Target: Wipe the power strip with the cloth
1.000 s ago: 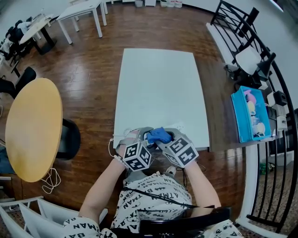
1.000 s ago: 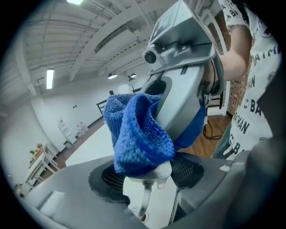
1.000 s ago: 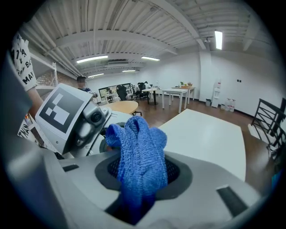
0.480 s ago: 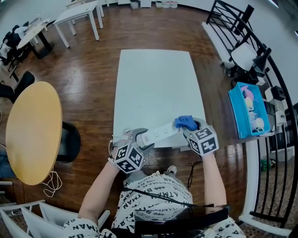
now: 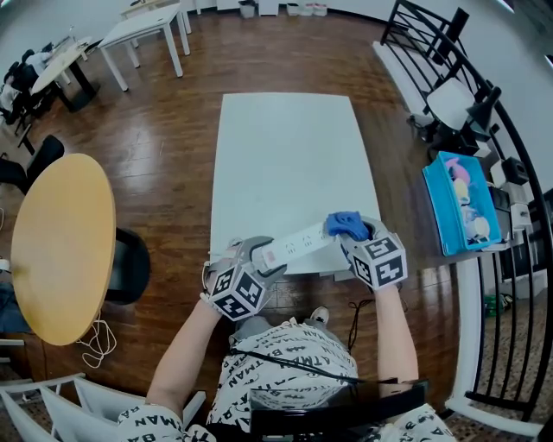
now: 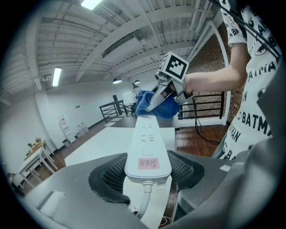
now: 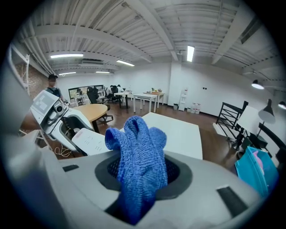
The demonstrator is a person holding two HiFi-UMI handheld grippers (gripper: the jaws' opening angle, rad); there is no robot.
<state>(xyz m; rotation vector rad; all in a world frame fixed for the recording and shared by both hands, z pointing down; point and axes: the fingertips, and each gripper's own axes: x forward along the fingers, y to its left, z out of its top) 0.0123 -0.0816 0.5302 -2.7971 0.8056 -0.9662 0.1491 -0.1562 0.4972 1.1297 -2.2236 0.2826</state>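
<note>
Quick headcount from my feed. Two tools in play: the left tool (image 5: 262,255) and the right tool (image 5: 356,233), each with one marker cube on it. One white power strip (image 5: 298,243), with one cable (image 6: 145,197) and one pink label (image 6: 148,163). One blue cloth (image 5: 346,226). For tables I count four: one white rectangular table (image 5: 294,155) in front of me, one round wooden table (image 5: 60,246) to the left, one small white table (image 5: 147,19) at the back, and one more desk (image 5: 59,53) beside it. One blue bin (image 5: 454,207) sits on the right; I can't count what's inside it.
</note>
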